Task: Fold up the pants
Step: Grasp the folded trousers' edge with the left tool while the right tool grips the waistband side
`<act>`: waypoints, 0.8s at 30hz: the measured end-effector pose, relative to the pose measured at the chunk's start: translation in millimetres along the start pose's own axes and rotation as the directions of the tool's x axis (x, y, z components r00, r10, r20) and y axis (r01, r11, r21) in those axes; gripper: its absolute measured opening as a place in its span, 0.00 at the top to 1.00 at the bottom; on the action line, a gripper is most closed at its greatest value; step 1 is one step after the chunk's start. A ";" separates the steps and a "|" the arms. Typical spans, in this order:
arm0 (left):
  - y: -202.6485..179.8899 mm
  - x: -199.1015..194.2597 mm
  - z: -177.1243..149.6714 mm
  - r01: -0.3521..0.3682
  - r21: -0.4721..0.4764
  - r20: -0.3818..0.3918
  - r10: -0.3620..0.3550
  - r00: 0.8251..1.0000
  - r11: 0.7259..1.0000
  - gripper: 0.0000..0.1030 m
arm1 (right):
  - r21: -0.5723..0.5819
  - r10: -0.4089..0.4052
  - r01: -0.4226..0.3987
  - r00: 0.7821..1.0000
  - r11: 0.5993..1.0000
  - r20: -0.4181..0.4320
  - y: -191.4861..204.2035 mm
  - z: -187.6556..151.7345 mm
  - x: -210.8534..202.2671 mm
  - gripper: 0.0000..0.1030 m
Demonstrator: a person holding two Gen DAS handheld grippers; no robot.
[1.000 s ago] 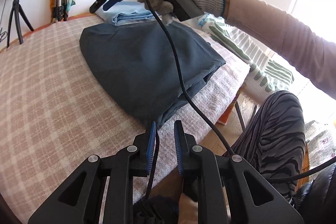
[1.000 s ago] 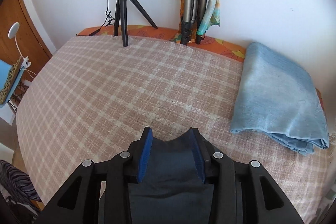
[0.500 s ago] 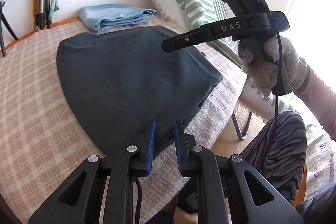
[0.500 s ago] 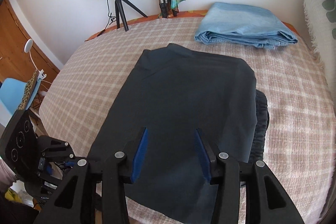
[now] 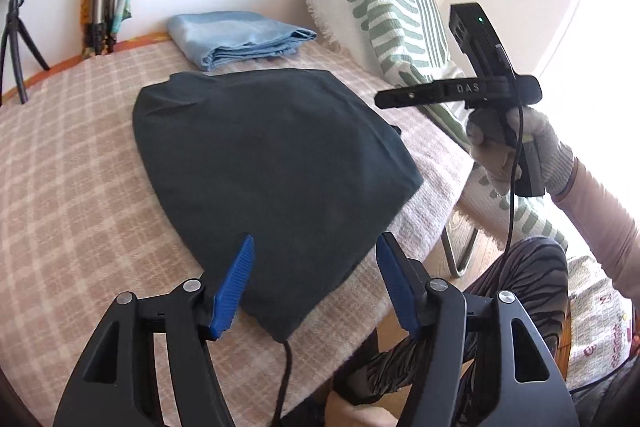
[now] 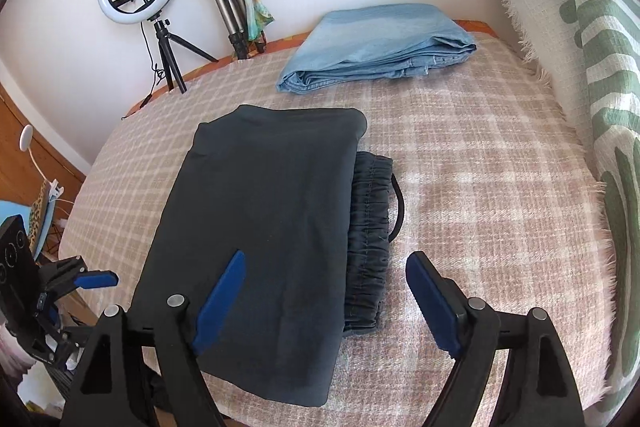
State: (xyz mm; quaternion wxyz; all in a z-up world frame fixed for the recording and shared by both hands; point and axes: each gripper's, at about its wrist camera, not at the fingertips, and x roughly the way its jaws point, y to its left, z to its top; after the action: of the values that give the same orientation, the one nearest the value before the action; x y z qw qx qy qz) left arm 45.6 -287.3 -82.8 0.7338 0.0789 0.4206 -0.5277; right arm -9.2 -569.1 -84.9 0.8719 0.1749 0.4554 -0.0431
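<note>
Pants are laid folded beneath both grippers; left gripper and right gripper jaws, just opened, are seen released, nothing grasped.

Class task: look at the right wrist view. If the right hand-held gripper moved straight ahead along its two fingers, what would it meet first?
Most likely the dark folded pants, near their gathered waistband. The right hand-held gripper stands open above them, holding nothing; depth is unclear.
</note>
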 end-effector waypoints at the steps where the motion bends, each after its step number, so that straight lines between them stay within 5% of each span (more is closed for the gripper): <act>1: 11.8 -1.2 5.2 -0.013 -0.046 -0.002 0.013 1.000 0.999 0.39 | 0.008 0.011 -0.011 1.000 1.000 -0.011 -2.8 2.9 4.7 0.14; 7: 71.5 17.4 34.2 -0.020 -0.267 -0.060 0.004 0.998 0.963 0.33 | 0.087 0.055 -0.048 0.996 0.995 -0.076 -21.8 16.5 43.5 0.14; 14: 96.7 58.1 47.8 -0.031 -0.343 -0.132 -0.016 0.991 0.939 0.33 | 0.122 0.106 -0.094 0.990 0.988 -0.088 -37.0 22.2 58.1 0.14; 24: 115.7 82.2 53.9 -0.008 -0.397 -0.112 -0.040 0.993 0.918 0.33 | 0.146 0.238 -0.222 0.966 0.964 -0.104 -54.7 24.6 75.6 0.05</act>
State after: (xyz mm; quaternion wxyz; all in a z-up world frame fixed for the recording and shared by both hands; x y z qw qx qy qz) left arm 179.0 -325.8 -144.2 0.7040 -0.0441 0.5620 -0.4319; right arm 41.1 -622.3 -147.7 0.8284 0.2864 0.4798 0.0388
